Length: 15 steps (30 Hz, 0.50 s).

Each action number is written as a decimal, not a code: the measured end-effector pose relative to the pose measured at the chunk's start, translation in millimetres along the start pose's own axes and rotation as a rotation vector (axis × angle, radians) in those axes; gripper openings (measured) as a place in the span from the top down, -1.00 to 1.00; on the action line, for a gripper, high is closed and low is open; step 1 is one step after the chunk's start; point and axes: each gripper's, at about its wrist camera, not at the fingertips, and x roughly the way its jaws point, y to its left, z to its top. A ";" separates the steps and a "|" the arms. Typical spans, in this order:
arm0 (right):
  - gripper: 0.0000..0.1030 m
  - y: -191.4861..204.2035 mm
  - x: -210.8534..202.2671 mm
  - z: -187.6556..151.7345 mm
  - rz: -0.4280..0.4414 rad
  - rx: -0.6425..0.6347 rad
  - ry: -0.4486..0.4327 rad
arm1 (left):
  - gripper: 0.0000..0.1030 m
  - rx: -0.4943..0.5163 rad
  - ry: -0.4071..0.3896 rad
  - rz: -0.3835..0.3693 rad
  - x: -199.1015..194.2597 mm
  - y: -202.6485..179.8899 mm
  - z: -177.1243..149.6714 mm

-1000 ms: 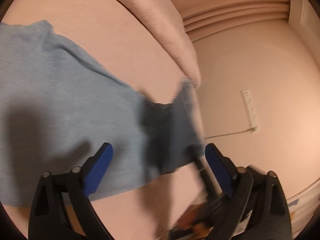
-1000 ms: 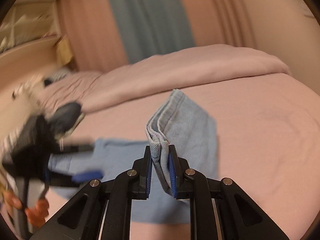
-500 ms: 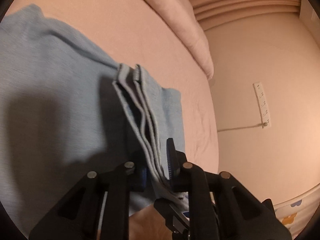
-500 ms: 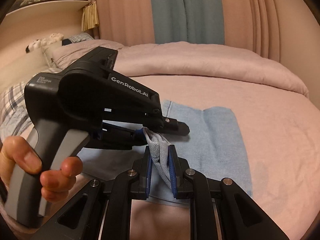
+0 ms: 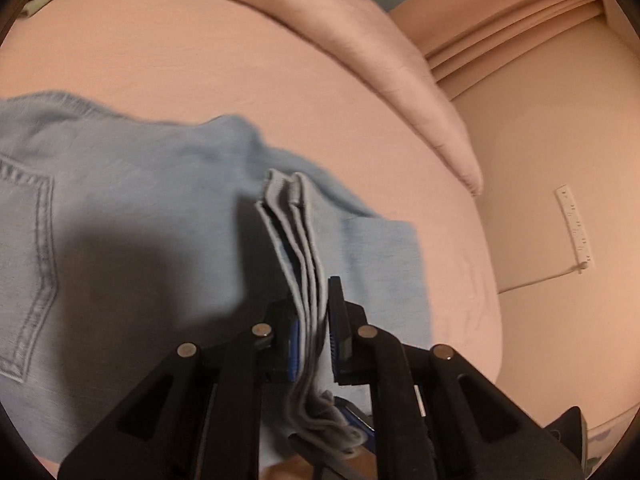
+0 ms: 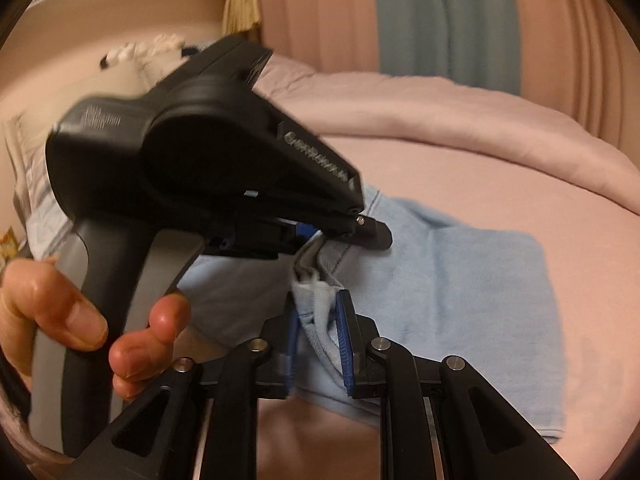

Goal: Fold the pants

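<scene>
Left-wrist view shows my left gripper (image 5: 316, 336) pinching a stacked edge of the pants (image 5: 120, 240): several grey-blue layers stand on end between the pads, running away from the camera. In the right-wrist view my right gripper (image 6: 318, 332) is clamped on the same bunched edge, just below the left tool's tips, with my left hand (image 6: 80, 320) wrapped round that tool's handle. So both tools hold one gathered edge, close together, almost touching.

The pants lie on the pink bed (image 5: 200, 60), partly folded. I judge that the legs are already doubled over, since the edge I hold shows several layers and the flat part on the sheet is a short, broad rectangle (image 6: 480, 300). A stitched back pocket (image 5: 28, 264) shows at the far left of the left view, so the seat end lies that way. What is left, as I read it, is to carry this edge across, lay it down and smooth it.

The long axis of the flat part runs left to right across both views; the lifted edge rises from it toward my tools, crosswise to that axis.
</scene>
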 end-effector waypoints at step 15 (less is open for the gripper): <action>0.05 -116.9 -59.8 16.8 0.035 0.284 -0.047 | 0.52 0.177 -0.071 0.112 -23.6 -19.7 -14.3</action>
